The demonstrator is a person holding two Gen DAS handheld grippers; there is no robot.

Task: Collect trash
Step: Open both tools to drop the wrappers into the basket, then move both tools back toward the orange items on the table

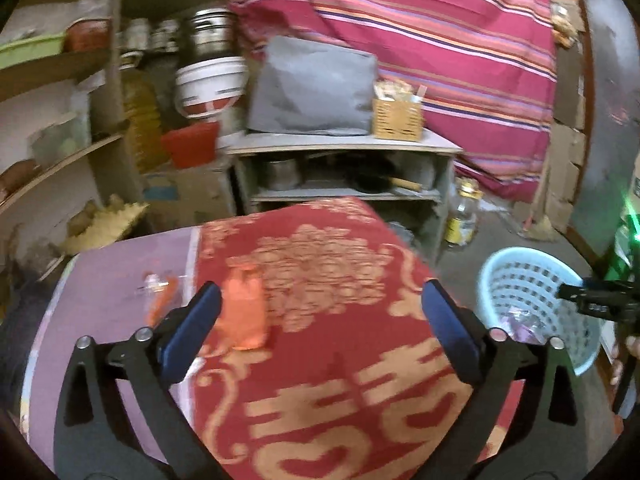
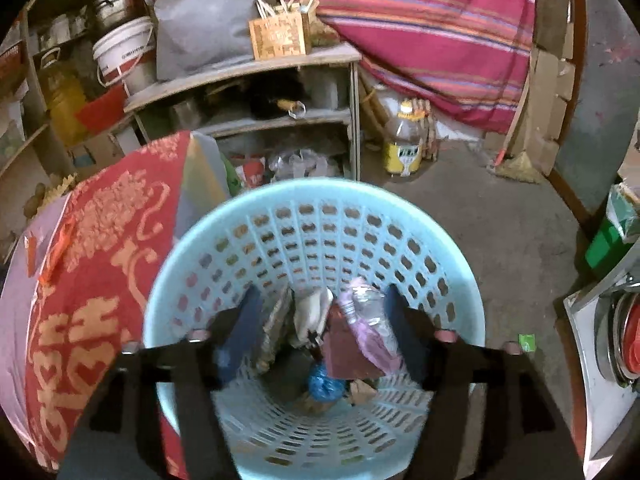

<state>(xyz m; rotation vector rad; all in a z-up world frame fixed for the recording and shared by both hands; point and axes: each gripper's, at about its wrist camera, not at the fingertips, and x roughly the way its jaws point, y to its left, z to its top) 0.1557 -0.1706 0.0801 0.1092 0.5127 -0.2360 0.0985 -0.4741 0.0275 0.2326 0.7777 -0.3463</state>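
Note:
My left gripper [image 1: 320,296] is open and empty above the red patterned cloth [image 1: 340,340] on the table. An orange wrapper [image 1: 242,308] lies on the cloth beside the left finger. A smaller orange and clear scrap [image 1: 160,292] lies further left on the purple table surface [image 1: 100,300]. A light blue perforated basket [image 1: 528,304] stands on the floor to the right of the table. My right gripper [image 2: 324,300] is open over the basket's mouth [image 2: 312,200]. Several pieces of trash [image 2: 352,336] lie inside the basket between and below its fingers, none gripped.
A grey shelf unit [image 1: 340,152] with pots stands behind the table, with a wooden box [image 1: 396,118] on top. A plastic oil bottle [image 2: 404,144] stands on the concrete floor. Shelves with buckets fill the left. A striped red cloth [image 1: 440,40] hangs behind. A green scrap [image 2: 527,342] lies on the floor.

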